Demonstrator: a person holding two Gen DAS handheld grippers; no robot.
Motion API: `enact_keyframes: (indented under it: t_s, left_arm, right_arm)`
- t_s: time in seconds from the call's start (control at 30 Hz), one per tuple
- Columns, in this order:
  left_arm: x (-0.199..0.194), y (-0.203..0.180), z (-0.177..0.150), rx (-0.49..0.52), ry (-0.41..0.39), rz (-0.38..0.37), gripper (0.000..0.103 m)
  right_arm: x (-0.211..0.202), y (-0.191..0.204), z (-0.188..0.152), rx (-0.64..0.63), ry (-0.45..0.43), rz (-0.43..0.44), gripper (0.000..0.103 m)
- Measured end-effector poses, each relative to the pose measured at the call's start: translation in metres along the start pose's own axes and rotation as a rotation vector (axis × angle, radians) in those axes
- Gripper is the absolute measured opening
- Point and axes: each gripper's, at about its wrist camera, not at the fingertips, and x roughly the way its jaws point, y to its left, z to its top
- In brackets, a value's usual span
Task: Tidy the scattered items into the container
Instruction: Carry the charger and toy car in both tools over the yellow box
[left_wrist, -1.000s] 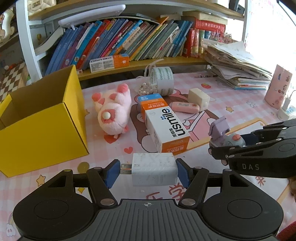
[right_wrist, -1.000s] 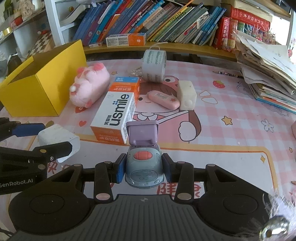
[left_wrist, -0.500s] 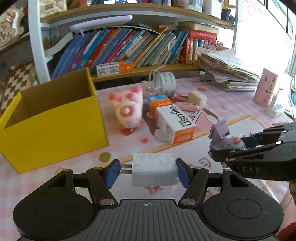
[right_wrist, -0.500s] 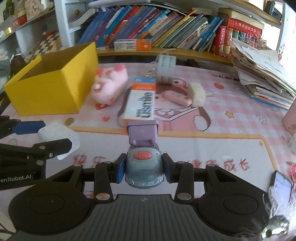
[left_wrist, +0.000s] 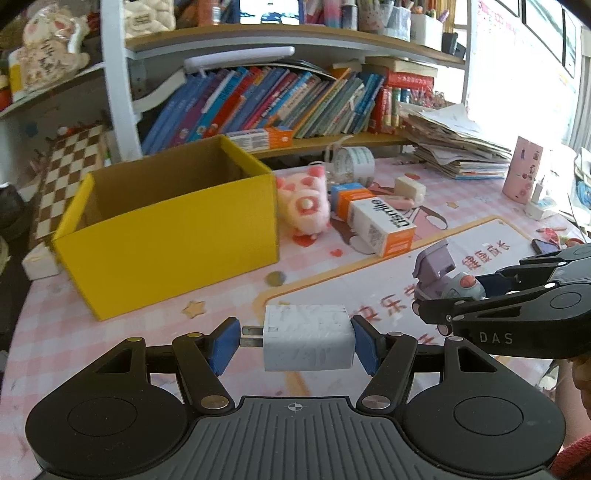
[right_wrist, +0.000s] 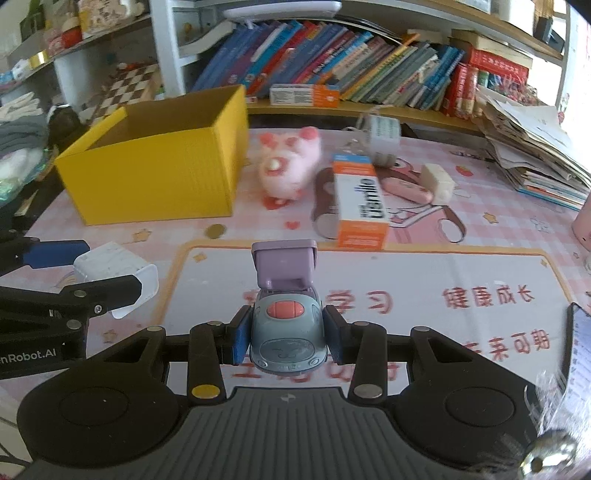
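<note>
Two hand-held grippers in matte black plastic: the left gripper (left_wrist: 290, 338) and the right gripper (right_wrist: 287, 333) each carry a ribbed central deck stamped with a small crosshair, flanked by round, disc-shaped housings. Slim linkage arms pinned with silver rivets — one on the right unit is yellow — end in blue finger pads (left_wrist: 222, 345). White lettering reads "DAS" on one side, "nRobot.AI" on the other.

Both loaded grippers have drawn nearer the yellow box (left_wrist: 166, 236).

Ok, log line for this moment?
left gripper: holds white charger | right gripper: holds toy car | yellow box: ahead, open
</note>
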Motion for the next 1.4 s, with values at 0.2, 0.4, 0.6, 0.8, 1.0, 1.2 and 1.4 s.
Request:
enact_keyframes:
  t_s: [0.2,0.4,0.6,0.8,1.0,1.2,1.4]
  left_arm:
    - [-0.018,0.025,-0.012,-0.028,-0.014,0.031,0.065]
    - [-0.028,0.045,-0.02,-0.061,-0.026,0.055,0.065]
    - [-0.033,0.059,-0.025,-0.087,-0.03,0.069,0.065]
    - [-0.035,0.072,-0.028,-0.103,-0.037,0.077,0.065]
    - [-0.036,0.083,-0.028,-0.114,-0.045,0.085,0.065]
    - [-0.037,0.091,-0.026,-0.121,-0.056,0.078,0.065]
    - [-0.04,0.1,-0.022,-0.138,-0.079,0.081,0.065]
  right_arm:
    - [0.0,0.032,0.0,-0.034,-0.004,0.027,0.039]
    - [0.001,0.059,0.003,-0.079,-0.004,0.056,0.039]
    - [0.004,0.076,0.005,-0.108,0.0,0.067,0.039]
    - [0.008,0.089,0.008,-0.128,0.006,0.075,0.039]
    - [0.012,0.1,0.014,-0.146,0.004,0.081,0.039]
    - [0.014,0.108,0.018,-0.158,-0.007,0.079,0.039]
    - [0.014,0.118,0.025,-0.195,-0.023,0.091,0.039]
